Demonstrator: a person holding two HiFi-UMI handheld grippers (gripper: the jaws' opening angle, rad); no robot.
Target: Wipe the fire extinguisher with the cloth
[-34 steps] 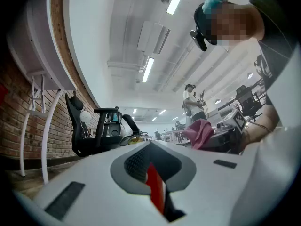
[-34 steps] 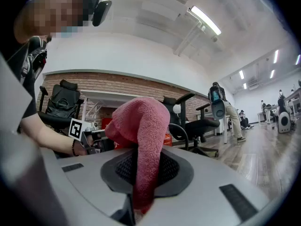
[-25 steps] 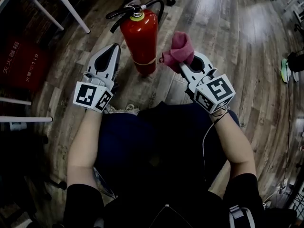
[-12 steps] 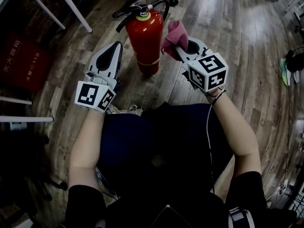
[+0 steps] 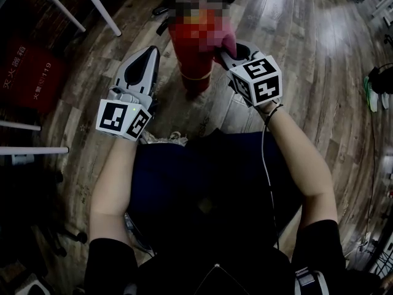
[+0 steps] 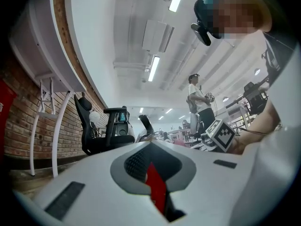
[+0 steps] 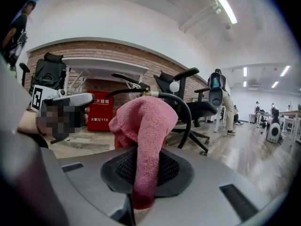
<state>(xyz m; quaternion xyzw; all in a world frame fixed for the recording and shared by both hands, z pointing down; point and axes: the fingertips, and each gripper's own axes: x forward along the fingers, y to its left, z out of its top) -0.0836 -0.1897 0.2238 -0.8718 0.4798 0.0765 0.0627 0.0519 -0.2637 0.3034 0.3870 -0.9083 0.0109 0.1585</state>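
Observation:
The red fire extinguisher (image 5: 191,66) stands on the wood floor ahead of my knees, its top under a mosaic patch. My right gripper (image 5: 222,53) is shut on the pink cloth (image 5: 229,39), which lies against the extinguisher's right side. In the right gripper view the cloth (image 7: 143,126) bulges out of the closed jaws of the right gripper (image 7: 141,150) and hides most of the cylinder; the black hose (image 7: 184,112) arcs behind it. My left gripper (image 5: 149,54) hovers just left of the extinguisher, shut and holding nothing. A red strip (image 6: 156,185) shows behind its tip.
A red box marked 119 (image 5: 27,72) sits by the brick wall at left, beside white table legs (image 5: 92,8). Black office chairs (image 7: 197,107) stand behind the extinguisher. A person (image 6: 195,102) stands far off. A green shoe (image 5: 370,91) lies at the right edge.
My right gripper has carried the cloth up and to the left, from beside the extinguisher onto its right side. The left gripper has barely shifted.

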